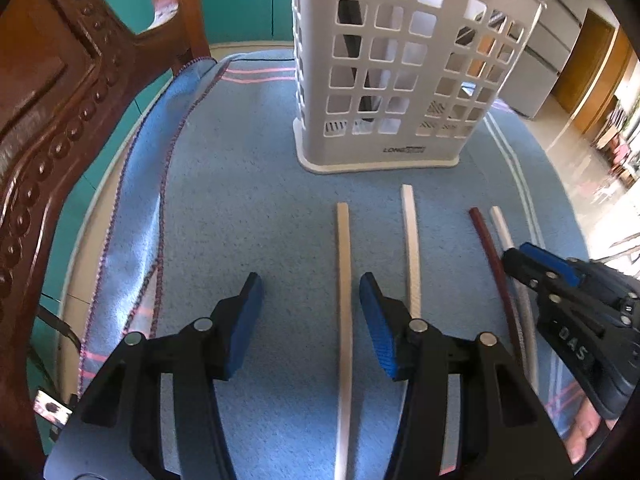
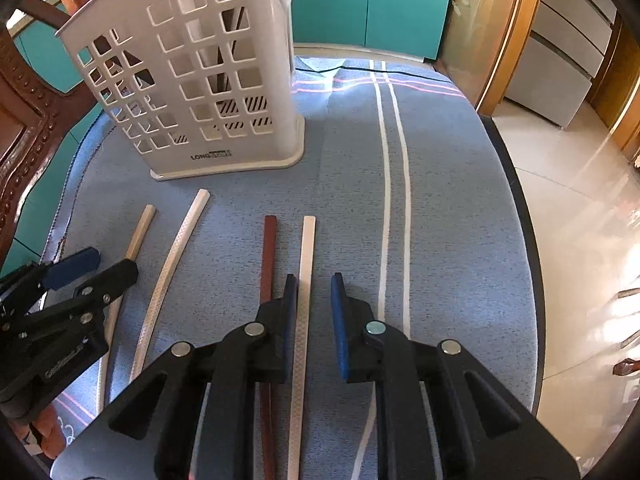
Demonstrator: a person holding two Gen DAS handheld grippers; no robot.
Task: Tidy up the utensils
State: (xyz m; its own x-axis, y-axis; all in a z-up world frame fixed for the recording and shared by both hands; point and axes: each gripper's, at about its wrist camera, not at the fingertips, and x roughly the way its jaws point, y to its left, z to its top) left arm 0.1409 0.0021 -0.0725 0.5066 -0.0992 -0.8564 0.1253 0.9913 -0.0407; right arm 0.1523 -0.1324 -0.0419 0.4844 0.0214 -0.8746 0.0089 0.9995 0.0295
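Four chopsticks lie side by side on a blue cloth [image 1: 240, 208] in front of a white perforated utensil holder [image 1: 400, 80] [image 2: 200, 80]. My left gripper [image 1: 314, 316] is open, low over the cloth. A beige chopstick [image 1: 344, 280] lies between its blue pads [image 1: 252, 320] and touches neither. My right gripper [image 2: 315, 316] is open and straddles a white patterned chopstick [image 2: 307, 264], which lies close against the left pad with a gap to the right one. A dark red chopstick [image 2: 269, 256] lies just outside that left finger. Another white chopstick [image 1: 412, 240] [image 2: 176, 248] rests between the two grippers.
A dark flat utensil [image 1: 352, 40] stands inside the holder. A carved wooden chair back [image 1: 60, 100] rises at the cloth's left edge. The table's rim [image 2: 520, 216] drops to a glossy tiled floor [image 2: 580, 208] on the right. Teal cabinets [image 2: 372, 0] stand behind.
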